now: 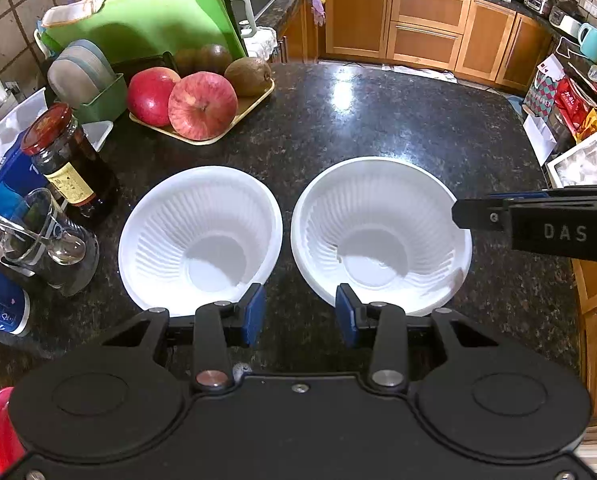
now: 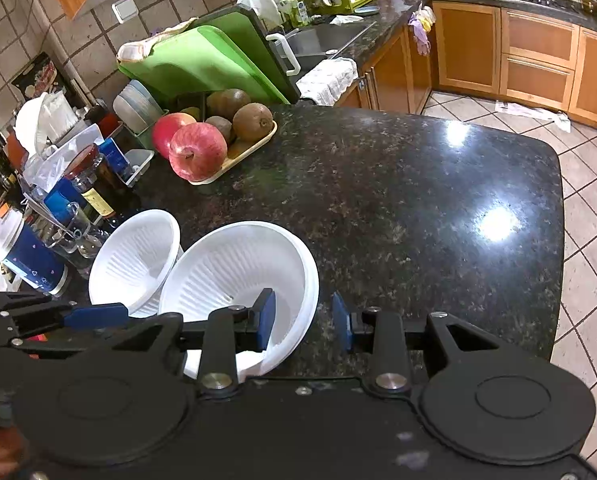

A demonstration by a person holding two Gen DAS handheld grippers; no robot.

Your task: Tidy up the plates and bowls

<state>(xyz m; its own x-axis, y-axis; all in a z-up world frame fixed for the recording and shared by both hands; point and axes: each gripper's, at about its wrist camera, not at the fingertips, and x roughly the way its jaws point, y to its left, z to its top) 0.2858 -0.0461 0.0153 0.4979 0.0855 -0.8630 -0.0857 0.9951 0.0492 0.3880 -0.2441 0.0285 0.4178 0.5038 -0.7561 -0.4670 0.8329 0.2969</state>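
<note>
1. The left gripper [image 1: 300, 312] tilts steeply down toward the dark speckled bench [image 1: 378, 120]. Its blue-padded jaws stand apart with nothing between them, over the bare strip of bench between the two white bowls.
2. The left bowl [image 1: 200, 236] and the right bowl [image 1: 380, 234] sit upright, side by side on the bench, close together with a narrow gap in the left wrist view. In the right wrist view their rims seem to meet; whether they touch I cannot tell. Both are ribbed inside.
3. The right bowl shows a doubled rim along its edge [image 2: 310, 276], so it may be more than one bowl nested; I cannot tell for sure.
4. The right gripper [image 2: 303, 322] also angles down. Its jaws are apart and straddle the near right rim of the right bowl: one blue pad [image 2: 267, 318] lies inside the bowl, the other outside over the bench. The pads are not pressed on the rim.
5. From the left wrist view, the right gripper enters at the right bowl's right side, its tip over the rim, and its black body bears the white letters "DAS" [image 1: 565, 233].
6. Left of the left bowl stands a dark jar [image 1: 68, 160] with a red lid and a yellow label whose print is too small to read.
7. Beyond the left bowl, a tray [image 1: 254, 106] holds red apples [image 1: 202, 106] and kiwis.
</note>
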